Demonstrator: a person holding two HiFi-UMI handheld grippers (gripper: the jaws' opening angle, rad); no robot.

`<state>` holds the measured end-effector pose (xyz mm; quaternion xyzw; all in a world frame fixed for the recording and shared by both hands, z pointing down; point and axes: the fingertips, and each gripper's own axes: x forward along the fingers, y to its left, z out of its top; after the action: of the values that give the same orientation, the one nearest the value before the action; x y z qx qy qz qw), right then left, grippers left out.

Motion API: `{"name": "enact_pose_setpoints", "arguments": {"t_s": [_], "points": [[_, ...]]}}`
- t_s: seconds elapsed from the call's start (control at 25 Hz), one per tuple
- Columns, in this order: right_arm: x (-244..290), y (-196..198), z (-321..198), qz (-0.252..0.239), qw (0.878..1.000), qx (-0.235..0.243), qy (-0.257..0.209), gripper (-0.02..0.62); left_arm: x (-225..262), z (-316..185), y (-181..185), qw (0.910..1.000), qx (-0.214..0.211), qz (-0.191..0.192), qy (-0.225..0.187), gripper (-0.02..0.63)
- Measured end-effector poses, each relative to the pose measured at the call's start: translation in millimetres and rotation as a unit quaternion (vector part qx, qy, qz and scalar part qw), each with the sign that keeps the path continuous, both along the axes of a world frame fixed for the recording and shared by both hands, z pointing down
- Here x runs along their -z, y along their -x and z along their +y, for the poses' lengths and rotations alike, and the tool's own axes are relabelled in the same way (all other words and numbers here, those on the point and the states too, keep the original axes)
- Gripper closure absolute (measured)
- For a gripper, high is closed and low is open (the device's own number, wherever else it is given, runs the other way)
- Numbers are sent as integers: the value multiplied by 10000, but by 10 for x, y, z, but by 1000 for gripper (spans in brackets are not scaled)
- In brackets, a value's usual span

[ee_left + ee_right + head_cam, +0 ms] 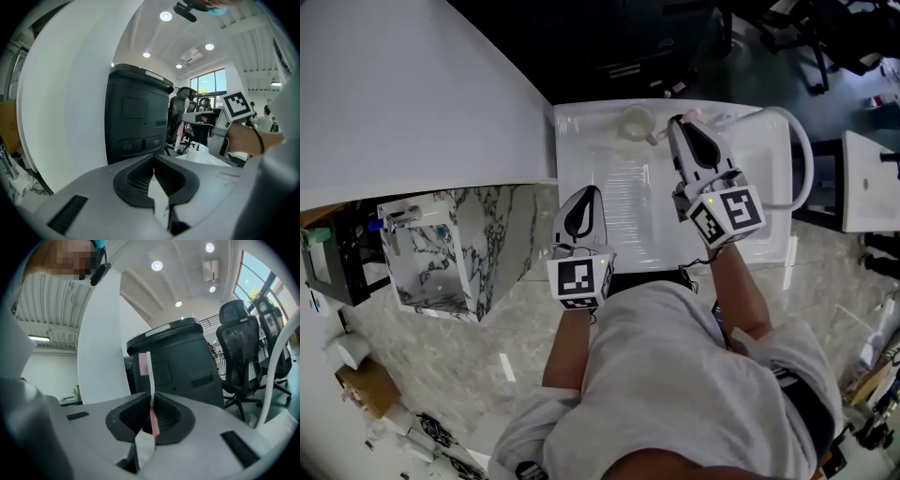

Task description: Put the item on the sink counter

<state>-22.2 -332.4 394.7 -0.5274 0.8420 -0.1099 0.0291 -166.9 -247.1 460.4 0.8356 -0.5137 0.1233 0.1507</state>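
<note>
A pink and white toothbrush (149, 380) stands upright between the jaws of my right gripper (151, 401), bristles at the top facing left. That gripper (684, 127) hangs over the far part of the white sink counter (609, 202), beside a white cup (637, 122); the brush tip (691, 113) pokes out past its fingers. My left gripper (584, 208) hovers over the counter's near left side, jaws closed together with nothing between them. In the left gripper view the left gripper (153, 166) points level, away from the counter.
A large white curved panel (403, 94) rises to the left of the counter. A marble-patterned block (459, 244) sits below it. A white curved tube (802, 155) loops at the counter's right edge. A black bin (180, 366) and office chairs (246, 357) stand beyond.
</note>
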Motion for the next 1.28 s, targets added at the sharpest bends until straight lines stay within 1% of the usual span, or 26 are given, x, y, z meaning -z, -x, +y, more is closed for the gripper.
{"name": "enact_pose_setpoints", "arguments": {"t_s": [0.12, 0.4, 0.68, 1.04, 1.28], "points": [[-144, 28, -123, -65, 9999, 60, 127, 573, -85, -78, -23, 9999, 20, -22, 105, 595], [-450, 106, -358, -131, 9991, 203, 359, 574, -221, -234, -30, 9997, 100, -127, 181, 595], [-738, 168, -456, -172, 9976, 317, 593, 574, -415, -243, 20, 9987, 265, -154, 411, 595], [-989, 206, -588, -147, 9964, 382, 744, 572, -558, -286, 5, 9976, 267, -286, 575, 595], [-1218, 213, -625, -98, 9946, 407, 946, 574, -649, -306, 21, 9971, 278, -288, 641, 595]]}}
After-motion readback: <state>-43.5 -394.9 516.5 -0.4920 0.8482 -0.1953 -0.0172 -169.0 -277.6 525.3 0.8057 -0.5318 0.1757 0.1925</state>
